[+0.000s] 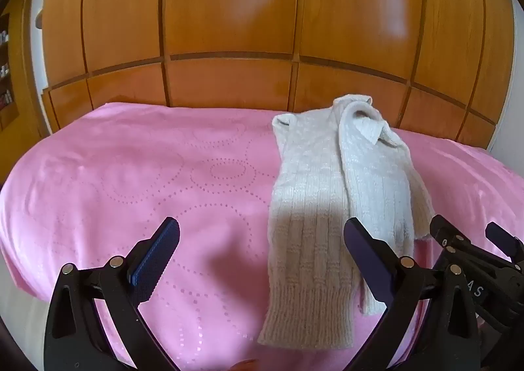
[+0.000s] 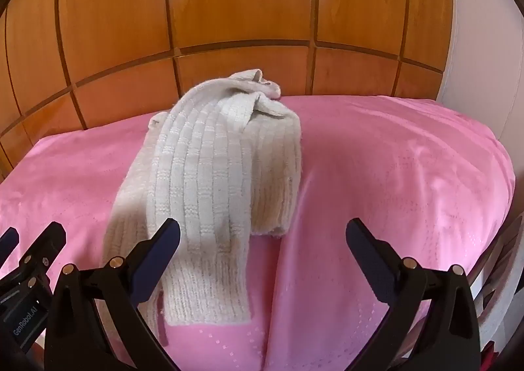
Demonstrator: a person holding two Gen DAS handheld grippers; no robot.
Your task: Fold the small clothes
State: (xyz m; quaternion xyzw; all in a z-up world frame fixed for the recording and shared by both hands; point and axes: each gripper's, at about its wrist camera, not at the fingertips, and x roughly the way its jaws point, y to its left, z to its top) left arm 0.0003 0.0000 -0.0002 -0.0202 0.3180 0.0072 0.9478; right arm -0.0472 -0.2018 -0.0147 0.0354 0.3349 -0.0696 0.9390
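Note:
A cream knitted sweater (image 1: 327, 194) lies on the pink blanket (image 1: 131, 174), folded lengthwise into a narrow strip with its collar at the far end and ribbed hem near me. It also shows in the right wrist view (image 2: 209, 174). My left gripper (image 1: 262, 236) is open and empty, hovering above the blanket with its right finger over the sweater's near part. My right gripper (image 2: 262, 236) is open and empty, its left finger over the sweater's hem. Each gripper shows at the edge of the other's view.
The pink blanket (image 2: 393, 174) covers a bed. A wooden panelled wardrobe (image 1: 229, 27) stands right behind it. A white wall (image 2: 475, 43) is at the far right. A shelf with books (image 1: 5, 76) is at the far left.

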